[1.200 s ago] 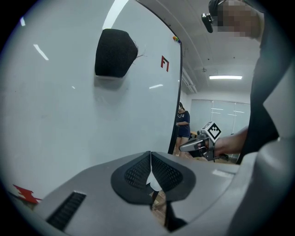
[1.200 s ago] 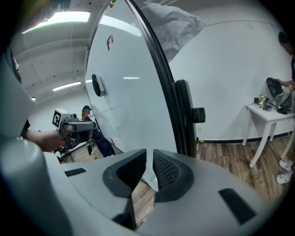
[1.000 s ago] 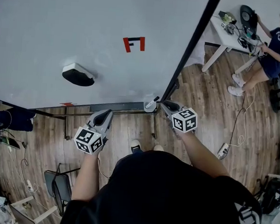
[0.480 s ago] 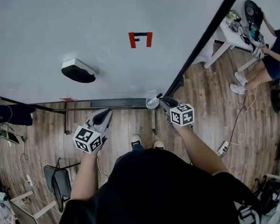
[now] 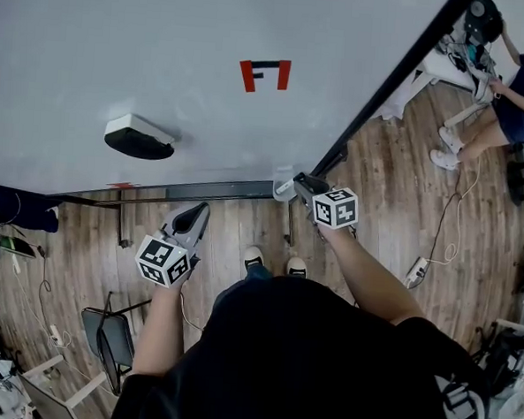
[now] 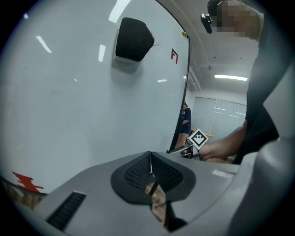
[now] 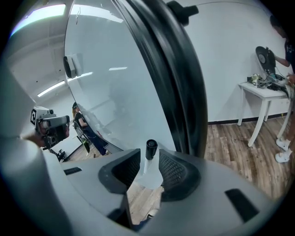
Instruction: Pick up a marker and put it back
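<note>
A marker (image 7: 151,148) with a black cap and white body stands upright at the right end of the whiteboard's tray (image 5: 219,193). My right gripper (image 7: 150,169) has its jaws on either side of it. They are opening, and a gap shows between each pad and the marker. From the head view, the right gripper (image 5: 297,185) sits beside the marker (image 5: 284,187) near the board's black frame. My left gripper (image 5: 196,216) hangs below the tray over the floor. In its own view the left gripper (image 6: 150,167) is shut with nothing held.
A black eraser (image 5: 138,138) sticks to the whiteboard (image 5: 121,54), and a red mark (image 5: 263,73) sits higher up. A person (image 5: 508,95) works at a white table (image 5: 430,68) at the far right. A chair (image 5: 112,346) stands at lower left on the wood floor.
My right gripper has shifted slightly left toward the tray's end, staying at the marker. The left gripper has barely moved.
</note>
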Tool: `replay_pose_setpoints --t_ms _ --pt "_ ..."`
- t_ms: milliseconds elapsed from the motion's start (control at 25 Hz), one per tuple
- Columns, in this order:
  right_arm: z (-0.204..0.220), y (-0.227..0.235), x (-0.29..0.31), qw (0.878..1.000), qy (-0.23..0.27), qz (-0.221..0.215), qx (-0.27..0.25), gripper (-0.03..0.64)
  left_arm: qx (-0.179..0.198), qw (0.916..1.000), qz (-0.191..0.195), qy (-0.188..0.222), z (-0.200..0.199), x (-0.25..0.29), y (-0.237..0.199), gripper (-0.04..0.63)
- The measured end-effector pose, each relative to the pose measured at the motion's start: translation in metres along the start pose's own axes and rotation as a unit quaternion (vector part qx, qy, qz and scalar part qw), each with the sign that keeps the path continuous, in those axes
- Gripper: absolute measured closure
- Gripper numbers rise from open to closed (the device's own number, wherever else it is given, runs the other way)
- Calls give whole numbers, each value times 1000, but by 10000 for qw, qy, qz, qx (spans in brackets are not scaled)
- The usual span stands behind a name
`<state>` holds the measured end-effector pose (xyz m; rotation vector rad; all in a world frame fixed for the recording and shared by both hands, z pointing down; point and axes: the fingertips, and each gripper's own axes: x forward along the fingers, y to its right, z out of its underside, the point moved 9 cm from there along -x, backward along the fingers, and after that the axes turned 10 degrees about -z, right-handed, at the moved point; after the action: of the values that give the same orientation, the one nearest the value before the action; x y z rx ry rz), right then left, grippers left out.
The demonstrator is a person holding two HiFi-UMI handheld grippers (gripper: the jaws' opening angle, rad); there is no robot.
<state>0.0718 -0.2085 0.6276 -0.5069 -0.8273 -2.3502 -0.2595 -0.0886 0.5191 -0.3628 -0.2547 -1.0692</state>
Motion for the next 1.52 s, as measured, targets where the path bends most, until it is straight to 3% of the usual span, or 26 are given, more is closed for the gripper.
replay_pose_setpoints --t_ms 440,840,1520 --pt "5 6 18 9999 -77 37 82 499 -62 10000 42 -65 5 8 -3 579" --pt "2 3 21 10000 -55 21 18 540 -96 9999 45 -113 7 10 -2 578" --pt "-11 -10 -4 9992 164 70 -359 549 -30 10000 88 -21 3 4 10 578"
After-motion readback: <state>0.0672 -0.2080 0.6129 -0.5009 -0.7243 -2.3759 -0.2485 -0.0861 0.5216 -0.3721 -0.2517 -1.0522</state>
